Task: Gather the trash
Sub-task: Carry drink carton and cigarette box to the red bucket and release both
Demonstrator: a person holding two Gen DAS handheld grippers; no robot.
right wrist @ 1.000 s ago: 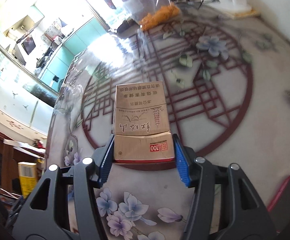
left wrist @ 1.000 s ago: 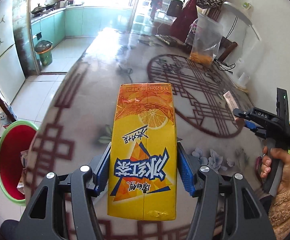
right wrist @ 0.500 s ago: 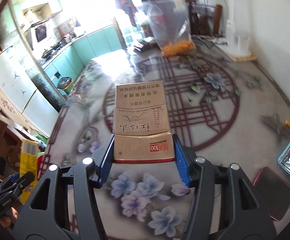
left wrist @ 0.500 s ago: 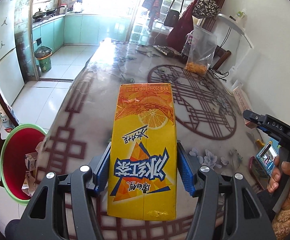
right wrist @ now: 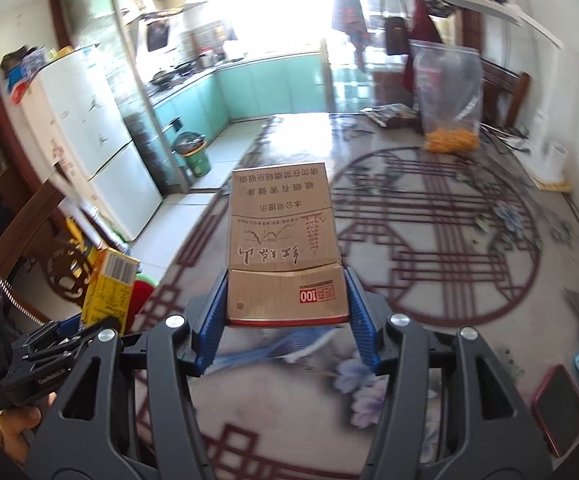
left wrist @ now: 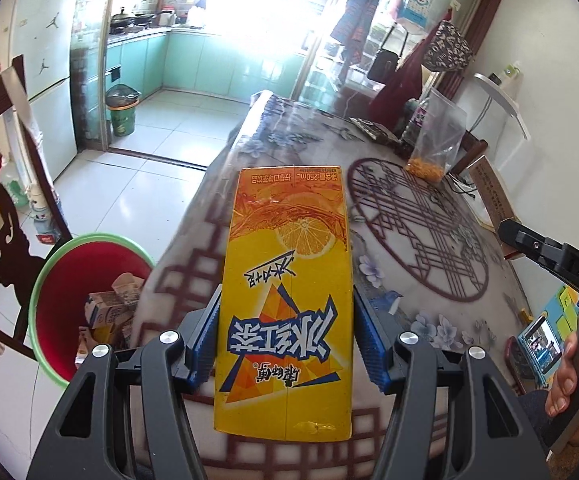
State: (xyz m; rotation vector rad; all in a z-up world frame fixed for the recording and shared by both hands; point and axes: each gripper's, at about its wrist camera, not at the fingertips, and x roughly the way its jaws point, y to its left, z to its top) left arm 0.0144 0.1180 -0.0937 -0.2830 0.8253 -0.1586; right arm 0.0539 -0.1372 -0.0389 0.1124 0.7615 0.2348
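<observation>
A: Status?

B: Both loads are up off the tabletop (left wrist: 421,248). My left gripper (left wrist: 285,344) is clamped on the yellow tea carton (left wrist: 285,296), blue pads flat on its two sides, carton pointing to 12 o'clock in the left wrist view. Right gripper (right wrist: 287,312) is clamped on the brown cigarette pack (right wrist: 283,248), pads on its lower half.

A: Where's the bin?

B: Red bin with a green rim (left wrist: 55,258), on the floor off the tabletop's edge, at 9 o'clock from the carton in the left view. In the right view only a sliver of it shows, behind the left gripper's carton (right wrist: 109,288) at 9 o'clock.

A: Anything in it?

B: Yes, several crushed cartons and small boxes (left wrist: 109,312) piled at the bottom. So part of the job looks done already.

A: What's left?

B: Neither item is over the bin mouth, both are above the tabletop. I judge the drops are next, left one first since it's closer. The tabletop carries a clear bag of orange snacks (right wrist: 449,96), a dark wrapper (right wrist: 389,114) at the far end and phones near me; I can't tell which count as trash. A second, green bin (left wrist: 123,114) sits in the kitchen, with a bag lining it.
</observation>
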